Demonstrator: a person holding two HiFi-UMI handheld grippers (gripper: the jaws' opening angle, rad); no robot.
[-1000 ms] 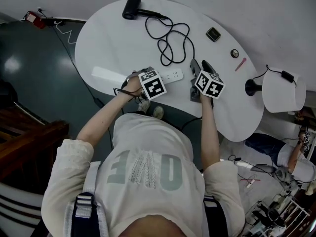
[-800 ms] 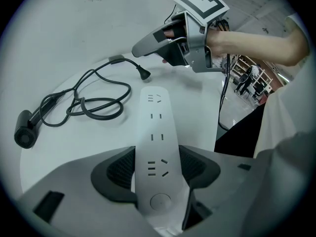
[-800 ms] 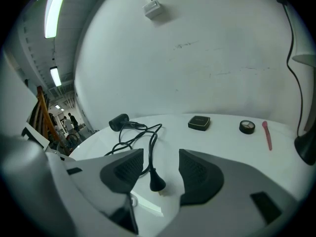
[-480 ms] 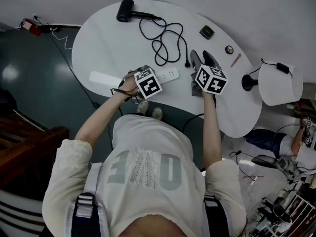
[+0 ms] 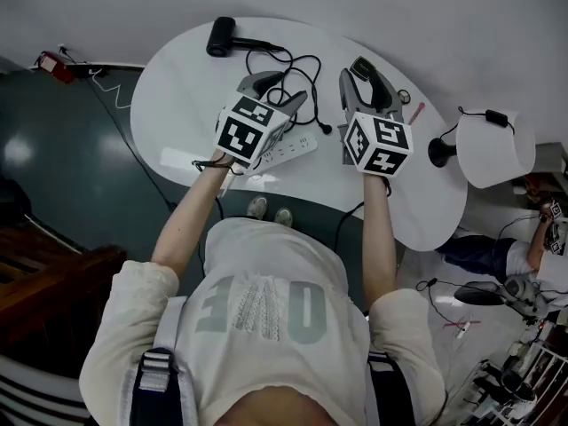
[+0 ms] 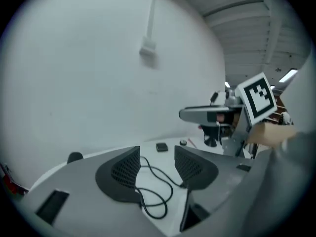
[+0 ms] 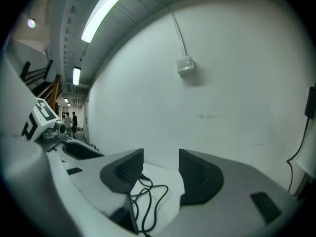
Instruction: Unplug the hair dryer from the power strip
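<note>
The black hair dryer [image 5: 228,35] lies at the table's far left. Its cord [image 5: 300,71] loops toward me and ends in a plug [image 5: 326,130] lying loose on the tabletop, apart from the white power strip [image 5: 291,148]. My left gripper [image 5: 277,90] hangs above the strip and the cord; its jaws are closing with nothing between them. My right gripper [image 5: 363,75] is raised beside it, open and empty. In the left gripper view the cord [image 6: 154,195] lies below the left gripper [image 6: 157,163]. The right gripper view shows the cord [image 7: 146,193] under the right gripper [image 7: 161,170].
A lamp with a white shade [image 5: 493,147] and black base [image 5: 436,153] stands at the table's right end. A small round thing [image 5: 404,97] and a red pen [image 5: 414,113] lie near the right gripper. A plain white wall [image 6: 98,83] rises behind the table [image 5: 186,96].
Both grippers have risen off the table toward the head camera and tilted up nearer to level. The power strip, plug and hair dryer stay on the table.
</note>
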